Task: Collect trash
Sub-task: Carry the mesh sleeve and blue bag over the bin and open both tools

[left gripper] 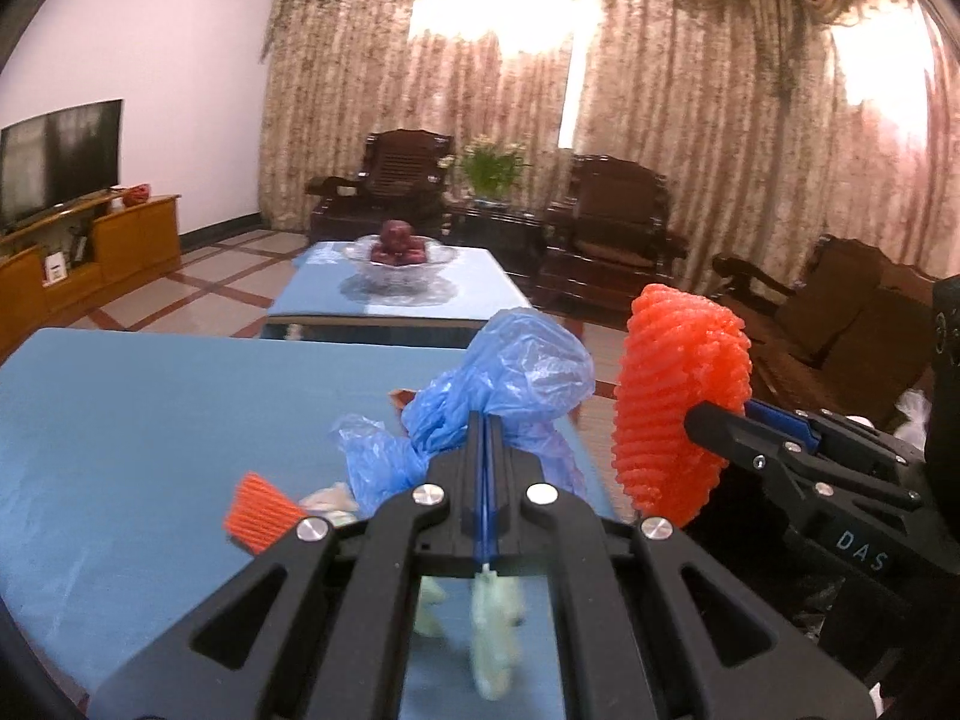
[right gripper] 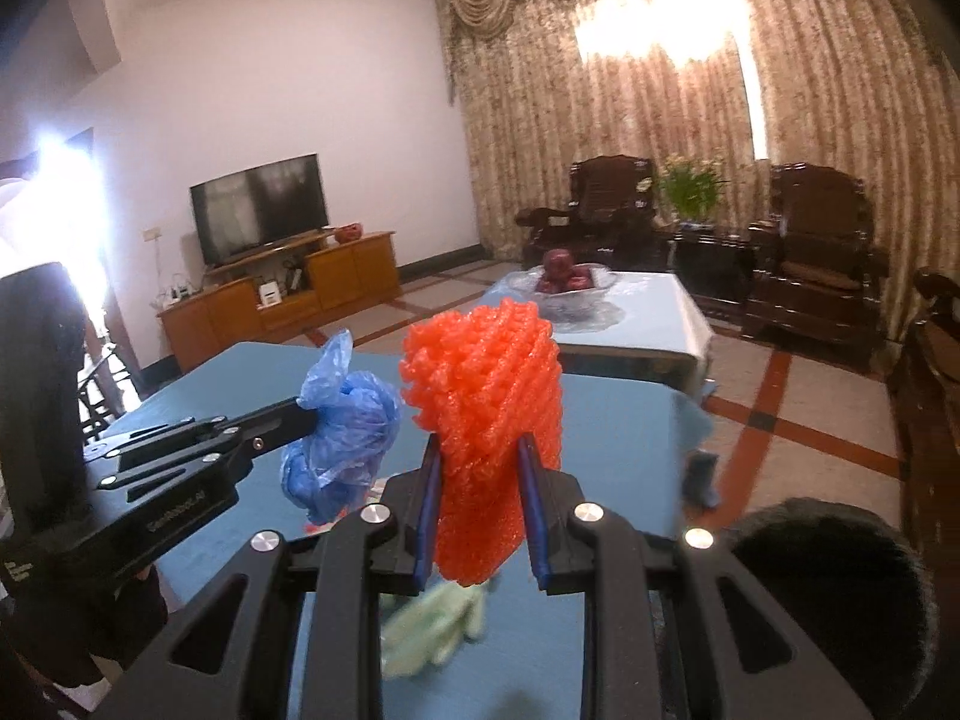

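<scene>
You are pinching the crumpled blue plastic bag (left gripper: 510,384) in your left gripper (left gripper: 486,420) and the orange foam fruit net (right gripper: 486,420) in your right gripper (right gripper: 480,468) — both raised above the blue-clothed table (left gripper: 150,408), seemingly for binning — jaws pressed tight.

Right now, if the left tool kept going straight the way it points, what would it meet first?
Apart from the blue bag it is already shut on, probably the near table: the left tool points slightly downward over it. Depth is unclear; it might instead clear the far edge.

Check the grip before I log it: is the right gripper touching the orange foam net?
Touching. The right wrist view shows the right gripper with both blue pads pressed into the orange foam net, squeezing it.
</scene>
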{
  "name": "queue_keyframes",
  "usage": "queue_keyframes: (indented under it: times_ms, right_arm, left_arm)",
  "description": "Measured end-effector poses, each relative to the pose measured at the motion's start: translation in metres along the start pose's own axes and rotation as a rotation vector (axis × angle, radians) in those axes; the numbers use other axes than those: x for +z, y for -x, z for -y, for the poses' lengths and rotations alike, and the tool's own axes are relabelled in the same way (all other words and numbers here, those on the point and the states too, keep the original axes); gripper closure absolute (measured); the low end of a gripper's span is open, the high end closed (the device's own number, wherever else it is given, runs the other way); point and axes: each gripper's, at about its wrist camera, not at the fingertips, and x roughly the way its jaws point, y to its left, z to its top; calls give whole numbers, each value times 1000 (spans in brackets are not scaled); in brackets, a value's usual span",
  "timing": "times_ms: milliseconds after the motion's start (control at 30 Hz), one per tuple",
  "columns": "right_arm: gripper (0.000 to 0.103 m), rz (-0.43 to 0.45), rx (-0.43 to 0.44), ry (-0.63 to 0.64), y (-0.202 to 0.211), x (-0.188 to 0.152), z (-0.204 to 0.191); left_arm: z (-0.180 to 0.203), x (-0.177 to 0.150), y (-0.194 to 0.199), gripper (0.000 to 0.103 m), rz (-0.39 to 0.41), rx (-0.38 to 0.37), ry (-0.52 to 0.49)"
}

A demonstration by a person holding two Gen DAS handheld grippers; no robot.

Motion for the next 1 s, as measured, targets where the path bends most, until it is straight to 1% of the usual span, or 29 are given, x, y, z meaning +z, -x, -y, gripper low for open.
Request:
queue_keyframes:
  times_ms: [167,400,567,700,800,967,1000]
  right_arm:
    - [79,2,-94,-33,22,-6,37]
    - [79,-7,-240,-82,55,-21,88]
    - [79,-19,-324,-124,69,-33,123]
    - [79,-35,-383,-156,76,-44,146]
    - [79,-46,-412,-169,80,-50,161]
    - [79,-78,-454,-196,82,-60,182]
    - [77,-82,-460,-201,83,-64,186]
  left_arm:
    - [41,-4,-13,103,-13,-84,-24]
    - [101,-12,-41,103,-55,-207,-66]
    - [135,-22,-58,103,-83,-280,-95]
    - [161,-30,-72,103,-104,-326,-125]
    - [181,-35,-87,103,-125,-361,-137]
    - [203,-45,-105,103,-155,-402,-147]
    - [206,-47,-107,103,-159,-407,-150]
